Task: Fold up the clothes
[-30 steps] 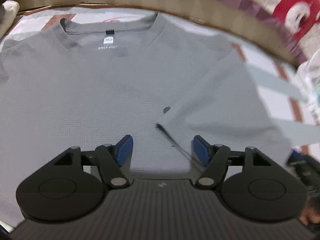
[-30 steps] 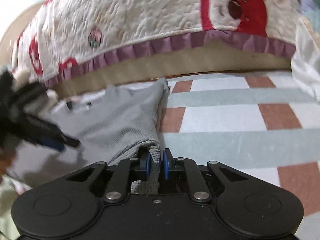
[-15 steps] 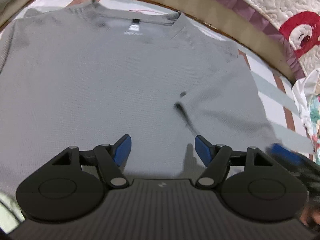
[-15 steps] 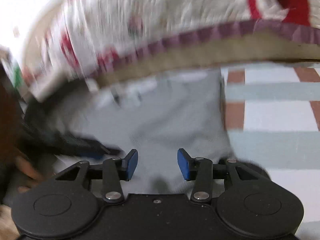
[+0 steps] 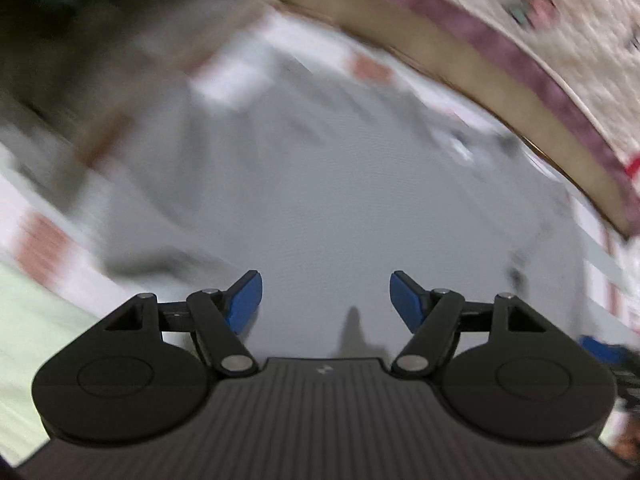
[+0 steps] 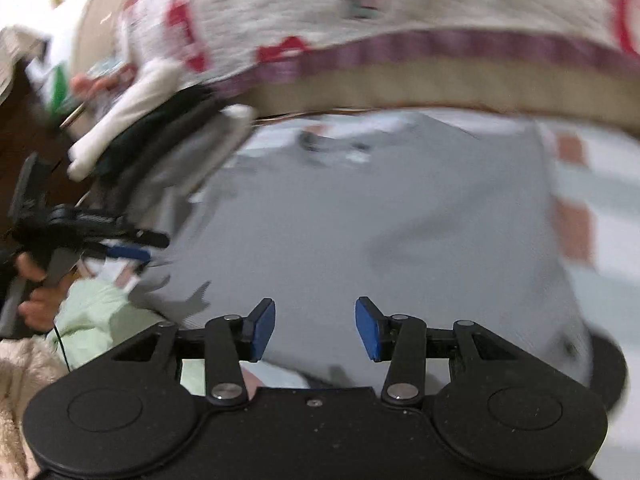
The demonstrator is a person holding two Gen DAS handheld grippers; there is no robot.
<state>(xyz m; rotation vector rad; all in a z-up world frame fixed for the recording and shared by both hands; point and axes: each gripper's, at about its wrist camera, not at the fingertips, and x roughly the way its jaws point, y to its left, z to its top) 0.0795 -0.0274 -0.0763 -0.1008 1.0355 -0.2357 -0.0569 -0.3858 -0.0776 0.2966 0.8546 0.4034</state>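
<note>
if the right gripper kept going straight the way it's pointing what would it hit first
Most likely the grey shirt. The right gripper is open and empty, and the cloth fills the view straight ahead of its fingers. The frame is blurred, so how far off the shirt lies is unclear.

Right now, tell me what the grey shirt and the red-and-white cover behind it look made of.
The grey shirt looks like soft, matte knit fabric: it lies limp and flat with gentle creases; blur hides the weave. The red-and-white cover looks like quilted cloth, puffy and stitched, with a purple trim, though motion blur leaves this uncertain.
</note>
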